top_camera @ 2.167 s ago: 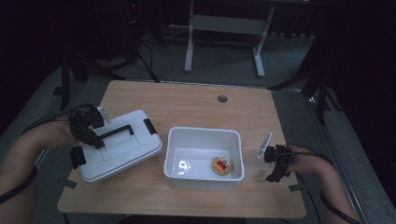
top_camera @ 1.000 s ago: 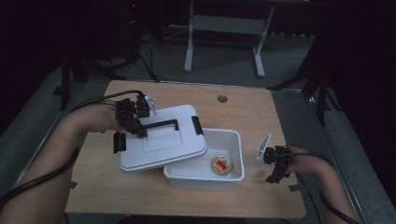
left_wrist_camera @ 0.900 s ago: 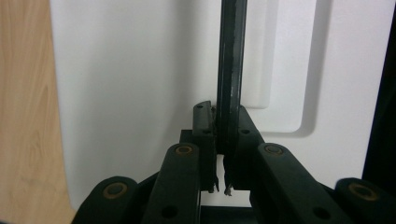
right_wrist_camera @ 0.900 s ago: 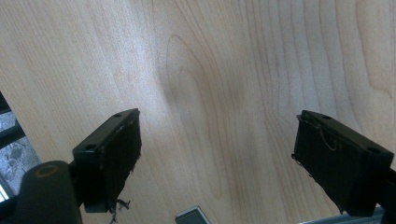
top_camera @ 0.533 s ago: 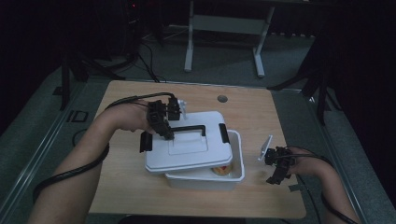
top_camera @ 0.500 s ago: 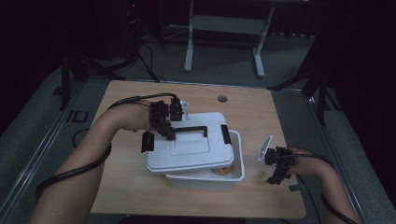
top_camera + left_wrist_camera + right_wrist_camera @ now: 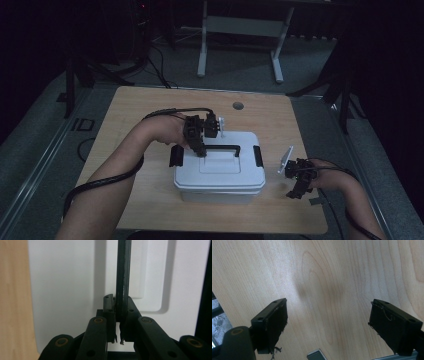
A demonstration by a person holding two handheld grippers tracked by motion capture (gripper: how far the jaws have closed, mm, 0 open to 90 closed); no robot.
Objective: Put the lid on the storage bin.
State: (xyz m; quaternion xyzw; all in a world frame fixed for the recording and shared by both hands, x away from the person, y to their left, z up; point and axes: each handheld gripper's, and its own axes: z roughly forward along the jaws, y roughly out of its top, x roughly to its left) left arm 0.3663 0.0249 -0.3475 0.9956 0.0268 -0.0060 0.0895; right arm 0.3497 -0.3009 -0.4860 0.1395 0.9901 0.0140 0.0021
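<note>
At the frame's centre, the left gripper (image 7: 201,145) has its jaws clenched on the black bar handle (image 7: 123,277) of the white plastic lid (image 7: 220,167), which sits atop the white rectangular tub (image 7: 220,195) on the pale wooden bench (image 7: 150,110). At lower right, the right gripper (image 7: 329,325) hangs over bare bench, jaws released wide.

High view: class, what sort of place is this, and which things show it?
Probably a lab or recording workspace, not a home: a bare wooden table on grey carpet, a metal desk frame behind in darkness, and a cabled left gripper gripping the lid handle of a white box.
</note>
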